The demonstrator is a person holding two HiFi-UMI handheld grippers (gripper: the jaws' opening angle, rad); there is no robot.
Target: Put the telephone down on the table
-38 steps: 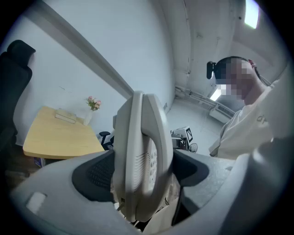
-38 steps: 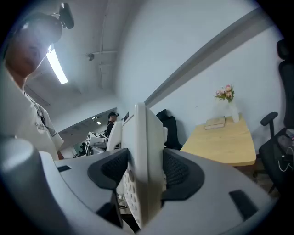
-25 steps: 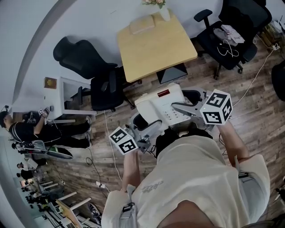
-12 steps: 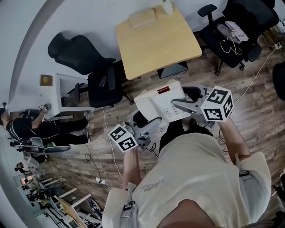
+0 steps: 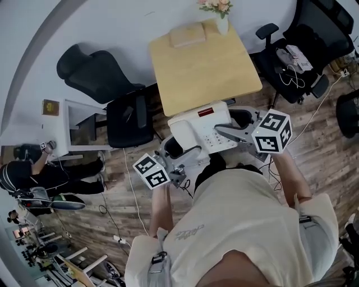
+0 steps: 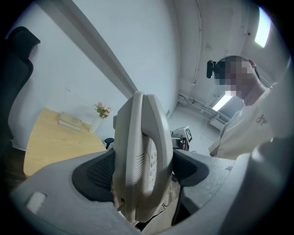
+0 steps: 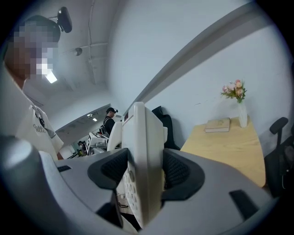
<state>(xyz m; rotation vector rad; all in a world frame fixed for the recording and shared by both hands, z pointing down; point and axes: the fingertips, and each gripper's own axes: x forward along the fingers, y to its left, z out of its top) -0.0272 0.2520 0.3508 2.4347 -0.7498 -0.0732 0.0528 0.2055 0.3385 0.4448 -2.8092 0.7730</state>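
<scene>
White telephone (image 5: 197, 130) held clear of the floor, at the near edge of the wooden table (image 5: 202, 67); my left gripper (image 5: 180, 158) and right gripper (image 5: 221, 133) each clamp one side of it.

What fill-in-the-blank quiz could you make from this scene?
The left gripper and right gripper each clamp a side of the white telephone, not yet set on the wooden ____.
The vase at its far edge holds ____.
Beside the vase lies a closed ____.
Missing: table; flowers; book.
</scene>
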